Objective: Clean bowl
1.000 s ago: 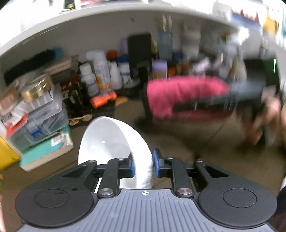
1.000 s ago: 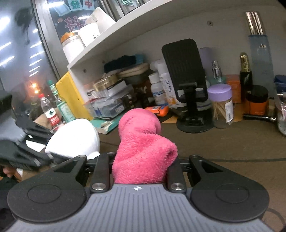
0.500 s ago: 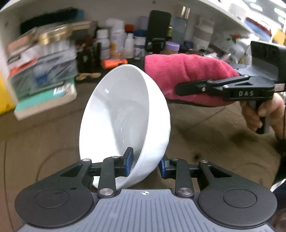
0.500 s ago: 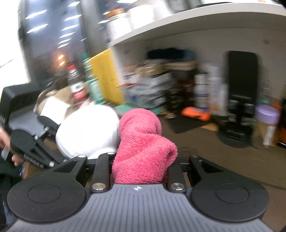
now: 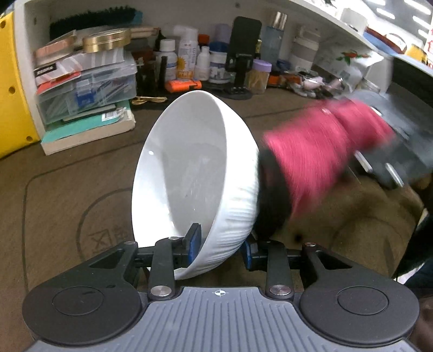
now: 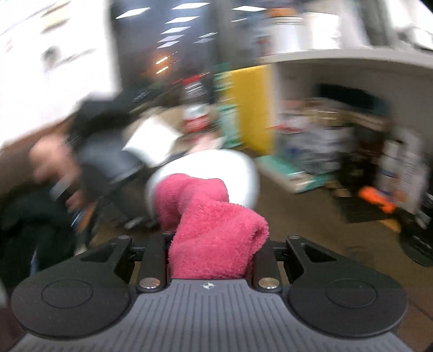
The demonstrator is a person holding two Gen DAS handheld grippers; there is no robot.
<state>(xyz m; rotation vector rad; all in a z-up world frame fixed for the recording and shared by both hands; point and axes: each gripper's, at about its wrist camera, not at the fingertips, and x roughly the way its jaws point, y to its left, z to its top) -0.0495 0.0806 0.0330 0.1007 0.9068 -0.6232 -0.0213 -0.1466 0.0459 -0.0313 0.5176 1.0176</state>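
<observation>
Clear plastic organiser boxes, gold tin atop; black phone stand; yellow panel.

A brown mat with line markings covers the table, carrying stacked boxes, bottles, a phone stand and a purple-lidded jar along its back under a white shelf

Your bowl is white and glossy inside, with fine ribs on its outer wall. It is tipped on its side above the bench, the opening facing left, and its lower rim sits between the blue pads of your left hand-held gripper. Your pink fluffy cloth, clamped in your right hand-held gripper, reaches the bowl's outer wall; this part is blurred.
</observation>
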